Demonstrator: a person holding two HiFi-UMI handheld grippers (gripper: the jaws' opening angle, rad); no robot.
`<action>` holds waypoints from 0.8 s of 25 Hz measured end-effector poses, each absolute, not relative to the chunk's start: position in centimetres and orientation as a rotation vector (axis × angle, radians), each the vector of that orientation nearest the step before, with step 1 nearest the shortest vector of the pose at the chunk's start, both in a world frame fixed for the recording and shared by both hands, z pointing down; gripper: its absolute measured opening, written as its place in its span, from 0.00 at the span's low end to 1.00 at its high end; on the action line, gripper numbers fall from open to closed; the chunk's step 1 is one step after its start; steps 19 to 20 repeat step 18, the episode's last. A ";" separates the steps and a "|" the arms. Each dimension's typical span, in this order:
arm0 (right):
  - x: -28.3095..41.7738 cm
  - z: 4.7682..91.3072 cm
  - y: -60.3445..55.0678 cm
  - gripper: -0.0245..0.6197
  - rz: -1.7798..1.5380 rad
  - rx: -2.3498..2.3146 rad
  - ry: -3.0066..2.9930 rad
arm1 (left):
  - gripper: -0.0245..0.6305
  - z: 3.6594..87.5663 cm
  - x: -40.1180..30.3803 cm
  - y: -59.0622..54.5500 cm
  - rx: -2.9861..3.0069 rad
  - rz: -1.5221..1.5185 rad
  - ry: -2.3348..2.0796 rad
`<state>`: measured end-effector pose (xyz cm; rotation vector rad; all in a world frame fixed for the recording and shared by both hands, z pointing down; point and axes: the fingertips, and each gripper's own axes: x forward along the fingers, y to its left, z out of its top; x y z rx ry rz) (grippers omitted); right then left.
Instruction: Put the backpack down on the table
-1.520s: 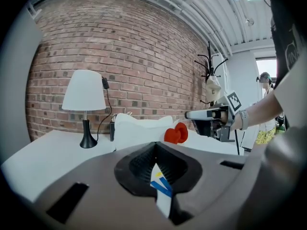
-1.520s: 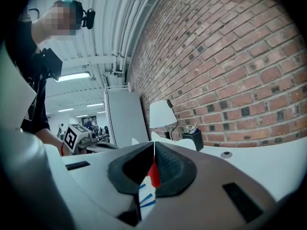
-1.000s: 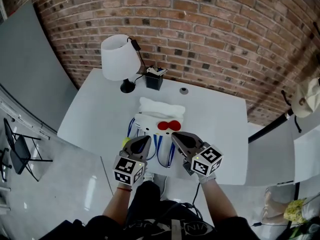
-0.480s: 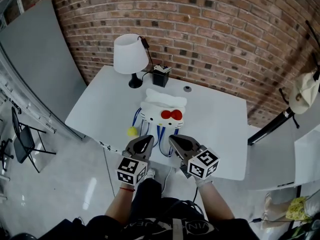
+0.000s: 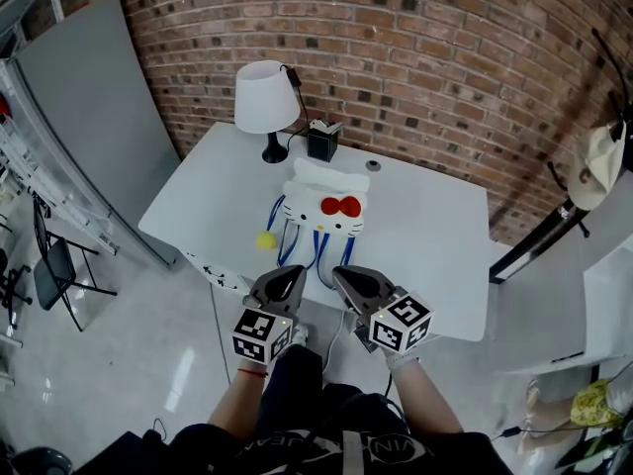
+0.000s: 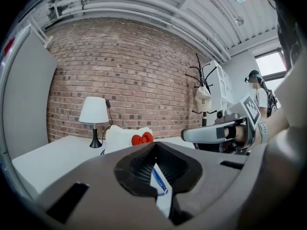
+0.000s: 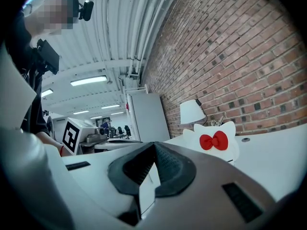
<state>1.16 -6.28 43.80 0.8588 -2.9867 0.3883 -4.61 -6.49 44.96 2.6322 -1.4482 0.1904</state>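
Observation:
The white backpack (image 5: pixel 324 206) with a red bow and blue straps lies on the white table (image 5: pixel 425 236), its straps trailing toward the near edge. Both grippers hover off the table's near edge, apart from the backpack. My left gripper (image 5: pixel 287 283) is shut with nothing in it, and so is my right gripper (image 5: pixel 348 277). In the left gripper view the backpack (image 6: pixel 125 137) shows beyond the shut left gripper (image 6: pixel 154 147). In the right gripper view the backpack (image 7: pixel 216 142) stands to the right of the shut right gripper (image 7: pixel 153 147).
A white lamp (image 5: pixel 265 97) and a black box (image 5: pixel 321 142) stand at the table's back edge against the brick wall. A yellow ball (image 5: pixel 265 240) lies left of the straps. A grey partition (image 5: pixel 99 117) stands left, a coat rack with a hat (image 5: pixel 600 166) right.
Both grippers have drawn back from the backpack, past the table's near edge. The backpack stays on the table, farther from the grippers than before.

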 end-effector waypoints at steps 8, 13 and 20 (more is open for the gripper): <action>0.9 43.1 -3.5 0.04 0.401 0.827 -3.013 | 0.05 44.0 -4.5 -3.8 2.641 0.206 -1.464; 0.9 43.5 -2.6 0.04 0.420 0.838 -3.015 | 0.05 44.4 -4.3 -2.8 2.660 0.248 -1.436; 0.8 43.4 -2.3 0.04 0.446 0.873 -2.993 | 0.05 43.9 -4.8 -2.7 2.664 0.259 -1.412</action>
